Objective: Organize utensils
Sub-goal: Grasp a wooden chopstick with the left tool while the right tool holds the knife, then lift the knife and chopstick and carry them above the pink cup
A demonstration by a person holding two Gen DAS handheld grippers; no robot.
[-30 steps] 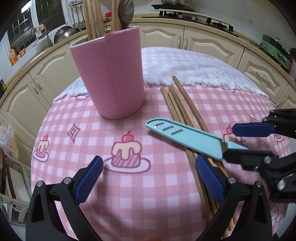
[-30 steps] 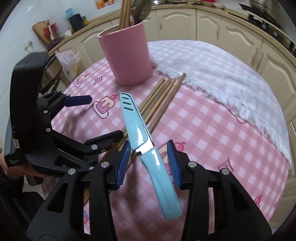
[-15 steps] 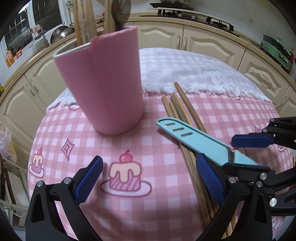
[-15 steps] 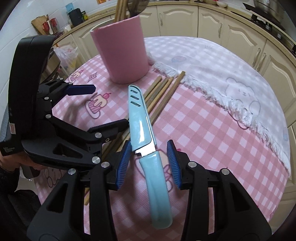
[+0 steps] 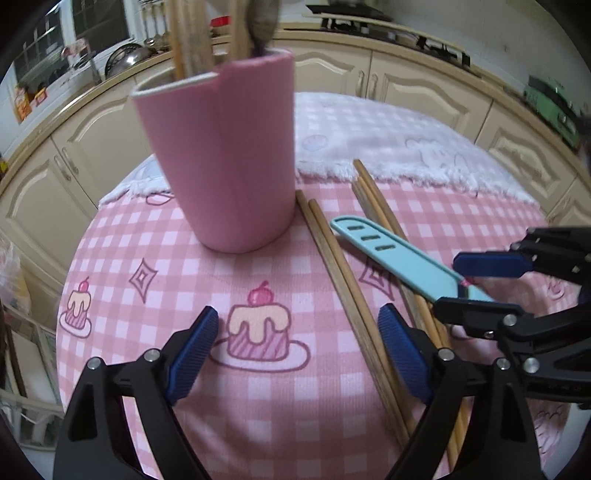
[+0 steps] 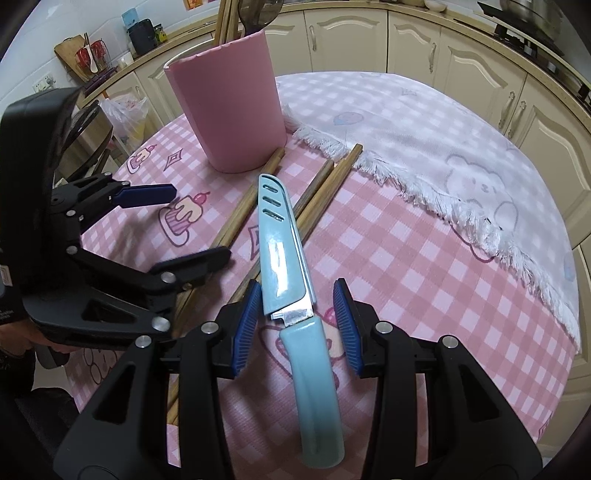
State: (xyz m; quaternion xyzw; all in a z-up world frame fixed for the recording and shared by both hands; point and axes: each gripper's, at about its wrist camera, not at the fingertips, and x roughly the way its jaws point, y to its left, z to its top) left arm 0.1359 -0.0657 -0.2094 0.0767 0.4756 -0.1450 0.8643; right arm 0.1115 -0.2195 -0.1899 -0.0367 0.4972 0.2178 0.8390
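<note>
Fingers of the left gripper (image 5: 299, 347) are closing over bare cloth, empty; the right gripper (image 6: 297, 325) flanks the knife (image 6: 284, 258) without touching. Chopsticks (image 5: 343, 284) lie beside the pink holder (image 5: 225, 158) on a checked bench (image 5: 147, 258). Cream cabinets (image 5: 417, 88) surround it; no writing legible.

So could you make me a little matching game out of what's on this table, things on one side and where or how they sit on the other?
Things:
1. pink holder
2. blue knife
3. loose chopsticks
4. white fringed cloth

Places:
A. between the fingers of the right gripper
B. spread across the far side
C. standing upright, utensils sticking out of it
D. lying flat on the pink checked cloth, near the holder

Pairs: 1-C, 2-A, 3-D, 4-B
</note>
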